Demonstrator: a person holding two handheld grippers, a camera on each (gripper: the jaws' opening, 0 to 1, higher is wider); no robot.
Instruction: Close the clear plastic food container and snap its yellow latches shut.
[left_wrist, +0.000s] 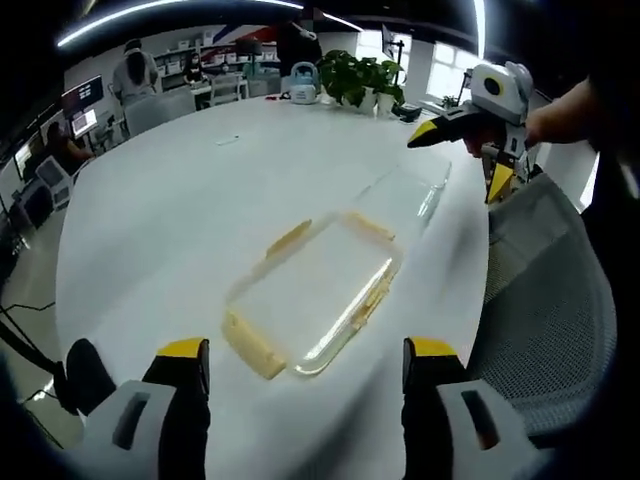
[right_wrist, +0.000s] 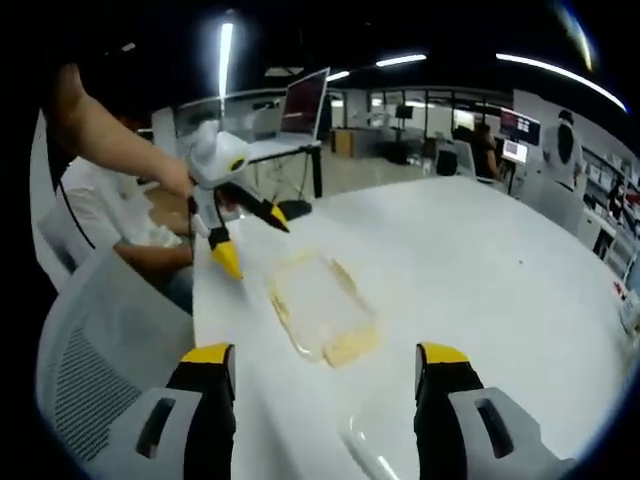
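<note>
While both claws gape: clear container (left_wrist: 318, 293) (yellow latches (left_wrist: 252, 346) undone) on white table (left_wrist: 180, 220).

I am holding my left gripper (left_wrist: 308, 362) with its jaws spread wide, gripping nothing. My right gripper (right_wrist: 325, 368) is likewise gaping, and nothing sits between its jaws. My hand (left_wrist: 552, 120) is wrapping the right gripper's body.
</note>
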